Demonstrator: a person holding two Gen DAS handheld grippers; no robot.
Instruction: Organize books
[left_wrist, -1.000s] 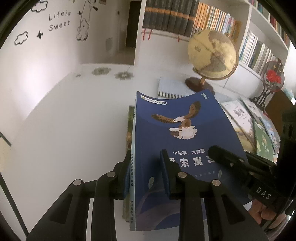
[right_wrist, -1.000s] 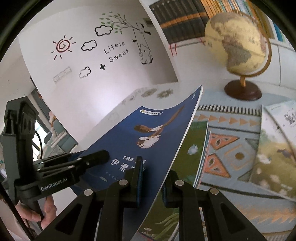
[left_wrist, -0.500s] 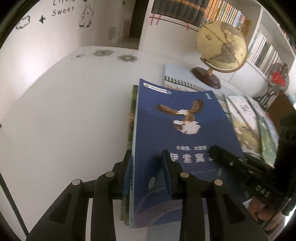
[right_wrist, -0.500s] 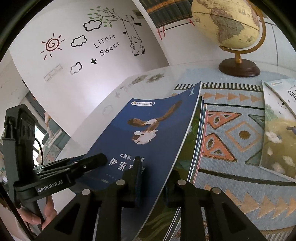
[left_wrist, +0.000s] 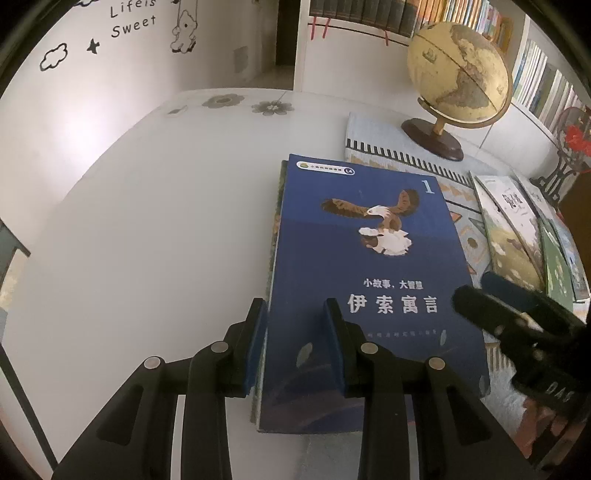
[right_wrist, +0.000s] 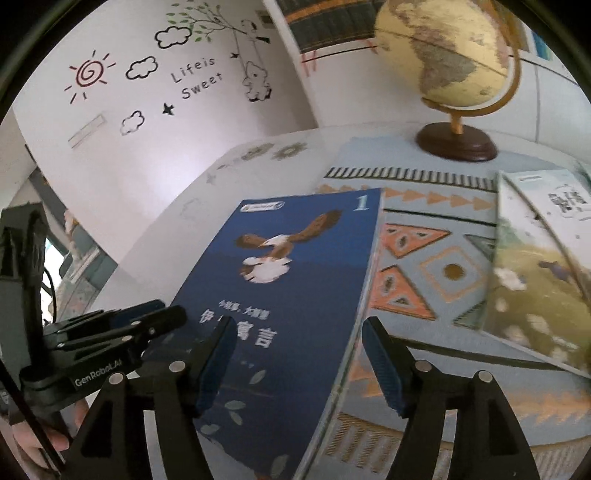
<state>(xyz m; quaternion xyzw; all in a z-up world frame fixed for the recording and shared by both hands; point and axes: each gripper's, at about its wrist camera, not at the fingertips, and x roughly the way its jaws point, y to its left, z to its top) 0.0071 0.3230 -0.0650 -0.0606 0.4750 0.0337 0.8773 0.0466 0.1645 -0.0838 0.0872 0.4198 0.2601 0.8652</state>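
**Blue book lands on the pile, right claw lets go**

The blue book (left_wrist: 369, 280) lies flat in the middle of the frame, on top of a thin pile whose green edges peek out along its left side; pile and book sit where the white worktop (left_wrist: 147, 240) meets the patterned mat (right_wrist: 443, 266); the left claw (left_wrist: 295, 343) is clenched on the book's lower left edge, one pad under the spine side, one on the cover; the right claw (right_wrist: 299, 362) is opening, its pads standing off either side of the book's lower right edge and pressing on nothing.

A second ago both claws pinched this book and it hung tilted above the pile, its cover bowed; now it is down, level and squared up, and the right claw has gone from tight to wide.

By my reading, the placing step is nearly finished; the next move calls for the left claw to let go too and both to back away without dragging the cover; then on to the loose picture books (left_wrist: 517, 236) fanned at the right of the frame, below the globe (left_wrist: 458, 70).
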